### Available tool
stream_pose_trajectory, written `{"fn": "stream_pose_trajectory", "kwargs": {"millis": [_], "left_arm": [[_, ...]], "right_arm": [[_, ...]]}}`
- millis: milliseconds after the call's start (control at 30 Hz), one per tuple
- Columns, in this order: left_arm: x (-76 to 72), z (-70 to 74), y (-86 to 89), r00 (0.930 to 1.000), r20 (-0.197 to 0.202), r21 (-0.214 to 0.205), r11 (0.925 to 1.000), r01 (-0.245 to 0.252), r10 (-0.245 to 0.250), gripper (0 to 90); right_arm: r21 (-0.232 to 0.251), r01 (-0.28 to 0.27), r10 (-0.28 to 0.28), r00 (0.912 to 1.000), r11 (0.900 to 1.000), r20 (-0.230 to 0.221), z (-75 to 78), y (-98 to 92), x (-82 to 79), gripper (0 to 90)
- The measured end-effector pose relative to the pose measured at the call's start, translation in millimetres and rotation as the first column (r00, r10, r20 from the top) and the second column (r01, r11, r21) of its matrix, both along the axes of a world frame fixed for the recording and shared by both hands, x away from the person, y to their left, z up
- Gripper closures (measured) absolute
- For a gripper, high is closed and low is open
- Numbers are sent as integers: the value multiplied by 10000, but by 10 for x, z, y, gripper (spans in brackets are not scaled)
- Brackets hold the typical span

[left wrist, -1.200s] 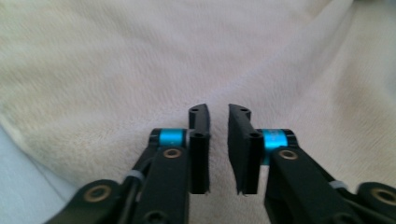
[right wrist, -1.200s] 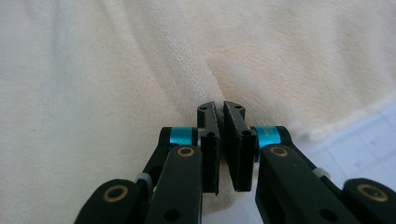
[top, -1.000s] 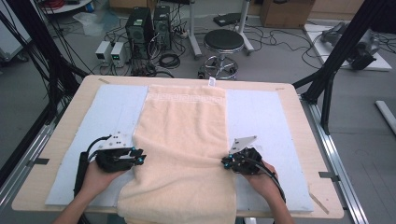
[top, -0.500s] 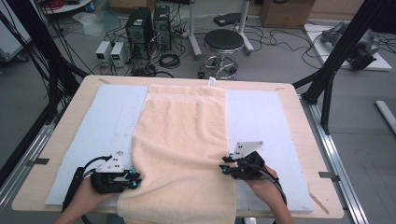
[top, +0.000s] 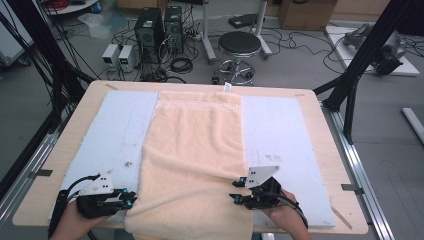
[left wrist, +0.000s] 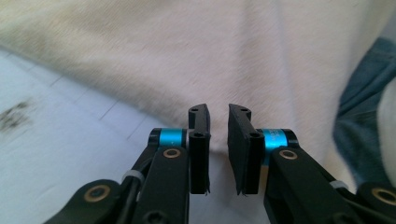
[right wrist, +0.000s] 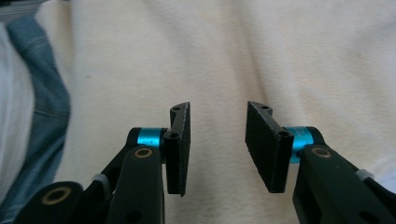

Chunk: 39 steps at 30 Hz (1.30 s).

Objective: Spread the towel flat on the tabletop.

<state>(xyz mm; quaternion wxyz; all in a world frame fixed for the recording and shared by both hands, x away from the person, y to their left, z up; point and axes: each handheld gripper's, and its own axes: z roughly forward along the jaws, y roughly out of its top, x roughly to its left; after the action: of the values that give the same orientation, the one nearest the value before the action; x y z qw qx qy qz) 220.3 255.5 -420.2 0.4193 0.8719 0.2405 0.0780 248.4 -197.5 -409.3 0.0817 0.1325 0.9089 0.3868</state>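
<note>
Both tongs flank the peach terry towel (top: 195, 165), whose long axis runs away from me across the pale blue mat (top: 120, 130). Left gripper (top: 131, 199), nearly closed, and right gripper (top: 233, 192), half open, have both just widened, gripping nothing.

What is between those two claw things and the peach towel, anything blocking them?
Nothing visible. The left gripper sits at the towel's near left edge and the right gripper at its near right edge. Both point straight at the cloth, with jaws apart and nothing clamped between them.
</note>
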Motion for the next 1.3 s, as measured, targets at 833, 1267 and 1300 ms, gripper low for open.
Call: {"fn": "stream_pose_trajectory", "kwargs": {"millis": [833,1267,1300], "left_arm": [[-125,15,-224,9888,-274,-9,9892,1467,-1466,655],[282,-79,-404,9990,-108,313,9986,427,-424,529],[314,-76,-405,9993,-96,309,9989,365,-362,514]], "right_arm": [[199,-1937,1947,9752,9809,-1051,41,13,-393,753],[-83,598,-600,9977,9982,-314,-99,2,140,557],[-55,725,-727,9967,9974,-359,-103,3,175,547]]}}
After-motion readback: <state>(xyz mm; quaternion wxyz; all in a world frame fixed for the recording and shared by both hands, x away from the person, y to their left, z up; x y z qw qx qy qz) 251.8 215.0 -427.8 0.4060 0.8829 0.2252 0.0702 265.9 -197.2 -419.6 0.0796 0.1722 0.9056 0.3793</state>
